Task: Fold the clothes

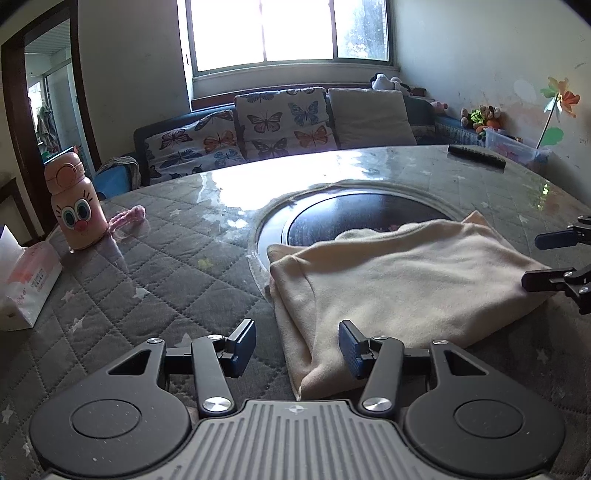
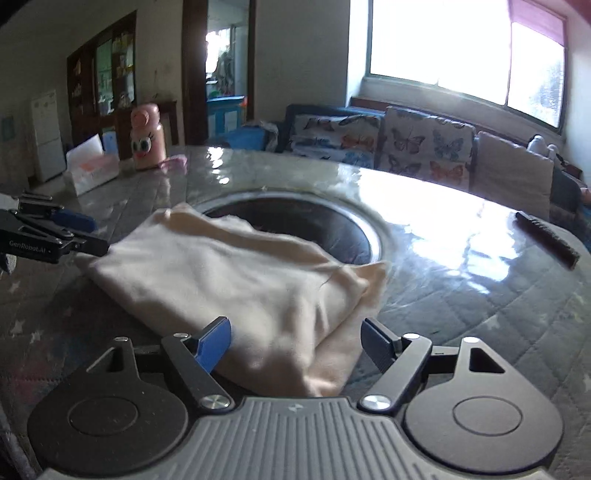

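A lived-in family living room — a long sofa (image 1: pixel 280 129) with butterfly-print cushions (image 1: pixel 286 122) sits under a bright window (image 1: pixel 291 33), soft toys (image 1: pixel 480 116) lined along the ledge beside it. The table (image 1: pixel 155 266) wears a quilted, star-patterned cover, with a child's pink cartoon-faced bottle (image 1: pixel 75 203) and a tissue pack (image 1: pixel 26 284) on it. Through the doorway (image 2: pixel 225 74) — shelves (image 2: pixel 103 77) and a white fridge (image 2: pixel 46 133).

Soft, matt cream knit garment (image 1: pixel 399 280), folded, on a quilted grey cloth table cover (image 1: pixel 155 266) under a glossy clear film glaring white near the window. Smooth dark glass cooktop (image 1: pixel 354 218) ringed in polished metal. Matt black plastic left gripper (image 1: pixel 297 347) with ribbed blue pads (image 1: pixel 351 349); glossy pink plastic bottle (image 1: pixel 75 206).
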